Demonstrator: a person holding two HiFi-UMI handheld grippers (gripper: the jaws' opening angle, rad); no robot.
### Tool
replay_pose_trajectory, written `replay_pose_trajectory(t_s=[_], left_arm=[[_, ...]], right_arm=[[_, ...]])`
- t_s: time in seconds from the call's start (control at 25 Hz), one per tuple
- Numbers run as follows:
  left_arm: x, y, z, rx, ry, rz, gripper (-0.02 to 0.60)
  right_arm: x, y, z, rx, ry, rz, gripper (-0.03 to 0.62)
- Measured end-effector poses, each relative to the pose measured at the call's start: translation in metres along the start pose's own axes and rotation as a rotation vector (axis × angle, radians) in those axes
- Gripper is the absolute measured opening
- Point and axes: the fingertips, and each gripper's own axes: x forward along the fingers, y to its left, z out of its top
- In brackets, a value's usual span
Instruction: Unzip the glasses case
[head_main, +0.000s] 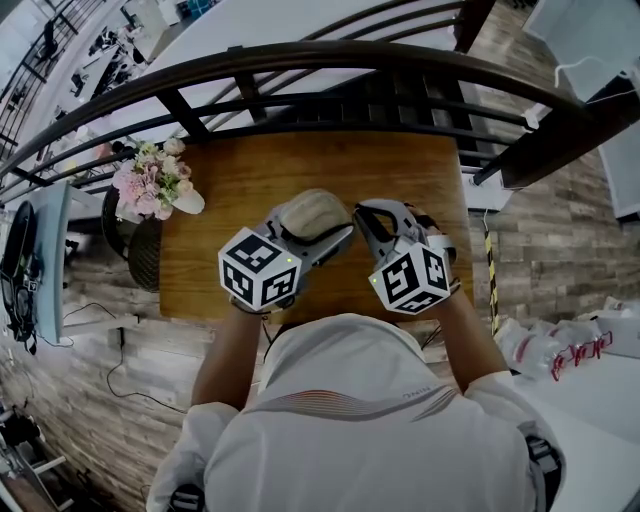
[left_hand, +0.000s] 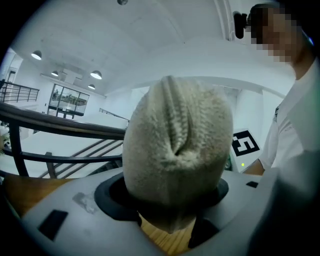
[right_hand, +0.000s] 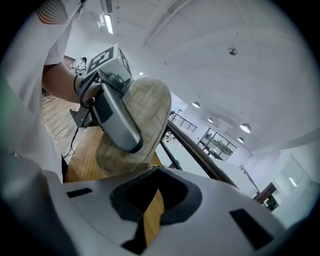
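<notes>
**Bracing the case for the zip**

The left gripper (left_hand: 172, 202) is clamping the fuzzy glasses case (head_main: 312, 215) in wide-spread jaws over the wooden surface (head_main: 250, 170). The right gripper (right_hand: 154, 169) is sitting fully closed at the case's edge. It is probably best pulling along the seam, not outward.

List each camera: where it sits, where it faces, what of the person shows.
Head view: on the person's head, facing steeply down at the wooden table; shirt, left tool, right tool show.
Left gripper view: on the left tool, facing along its jaws at the glasses case clamped between them; shirt at right.
Right gripper view: on the right tool, facing along its shut jaws at the case's edge; left hand upper left.
Shared: both gripper views show the case and the other tool.
</notes>
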Motion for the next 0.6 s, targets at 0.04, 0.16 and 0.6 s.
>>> replay_pose_trajectory(t_s=[0.04,0.16,0.6], left_arm=[[0.002,-0.001,-0.003,0.011,0.019,-0.002,0.288],[0.006,-0.005,-0.014,0.04,0.065,0.0,0.288],[0.02,-0.002,-0.061,0.158,0.248,0.029,0.288]], right_arm=[[-0.001,-0.001,0.002,-0.01,-0.004,-0.005,0.051],[-0.004,-0.003,0.005,-0.03,-0.014,-0.015,0.051],[-0.013,-0.008,0.023,-0.059,-0.081,-0.036,0.051]])
